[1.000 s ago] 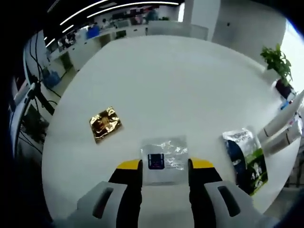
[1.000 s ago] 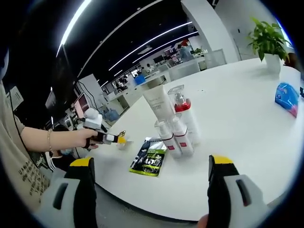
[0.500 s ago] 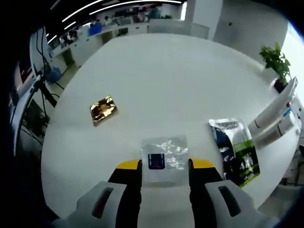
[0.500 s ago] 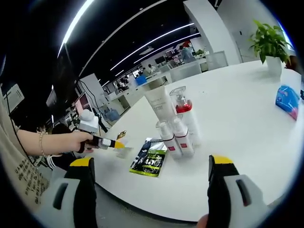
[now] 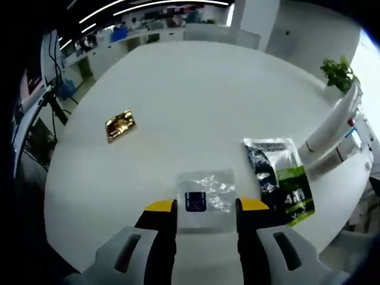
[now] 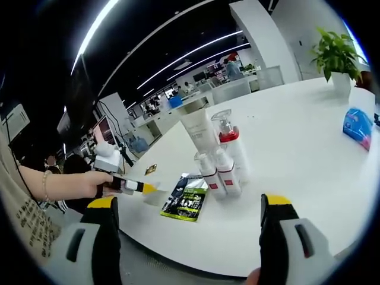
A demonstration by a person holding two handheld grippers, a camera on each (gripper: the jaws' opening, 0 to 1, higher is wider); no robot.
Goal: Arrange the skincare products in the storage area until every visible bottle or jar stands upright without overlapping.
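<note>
- Left gripper view: your left gripper [image 5: 206, 209] pinched a clear sachet [image 5: 205, 199] above the white table [image 5: 196, 101]; a green-black pouch [image 5: 279, 181] lay to its right, a gold packet [image 5: 120, 124] far left.
- Right gripper view: your right gripper [image 6: 193, 211] stood spread wide, holding nothing; the skincare bottles [image 6: 217, 157] stood upright, clustered beside the pouch.

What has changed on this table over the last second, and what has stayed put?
The left claw, clamped on the clear sachet, drew back slightly with it, moving downward in the right gripper view. The bottles, green pouch and gold packet stayed put; the right claw stayed open.
</note>
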